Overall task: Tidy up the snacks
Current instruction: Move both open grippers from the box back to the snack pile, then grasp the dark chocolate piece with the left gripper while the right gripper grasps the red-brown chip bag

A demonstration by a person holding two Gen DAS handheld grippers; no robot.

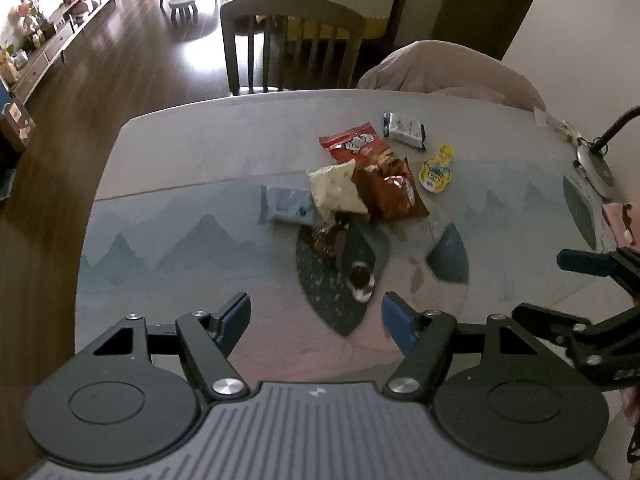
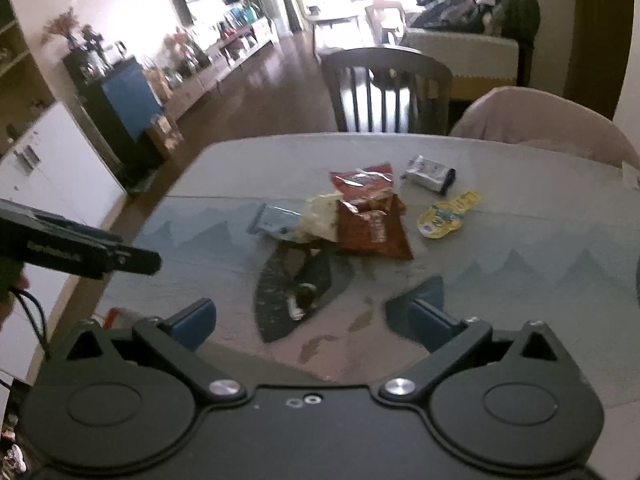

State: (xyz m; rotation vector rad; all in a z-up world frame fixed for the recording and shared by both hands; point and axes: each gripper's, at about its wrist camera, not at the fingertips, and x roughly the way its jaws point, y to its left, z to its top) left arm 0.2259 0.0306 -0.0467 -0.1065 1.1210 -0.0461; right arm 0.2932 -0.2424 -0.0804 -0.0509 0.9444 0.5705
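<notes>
A heap of snack packets lies mid-table: a red bag [image 1: 354, 142] [image 2: 362, 178], a brown bag [image 1: 394, 194] [image 2: 372, 232], a cream packet [image 1: 338, 192] [image 2: 320, 218], a grey-blue packet [image 1: 286, 206] [image 2: 274, 220] and a dark wrapped sweet [image 1: 328, 238]. Apart from the heap are a white packet [image 1: 404, 128] [image 2: 428, 174] and a yellow pouch [image 1: 436, 170] [image 2: 448, 214]. A small dark-and-white piece [image 1: 362, 280] [image 2: 302, 298] lies nearest. My left gripper [image 1: 316, 316] hovers open short of the heap, nothing between its fingers. My right gripper [image 2: 312, 320] is open wide and empty too; it shows at the right edge of the left wrist view [image 1: 580, 280].
The table [image 1: 180, 168] wears a grey-blue cloth printed with mountains and dark leaf shapes. A wooden chair [image 1: 292, 40] and a cloth-draped chair [image 1: 452, 68] stand at its far side. A desk lamp base [image 1: 596, 164] sits at the right; the table's left edge drops to wooden floor.
</notes>
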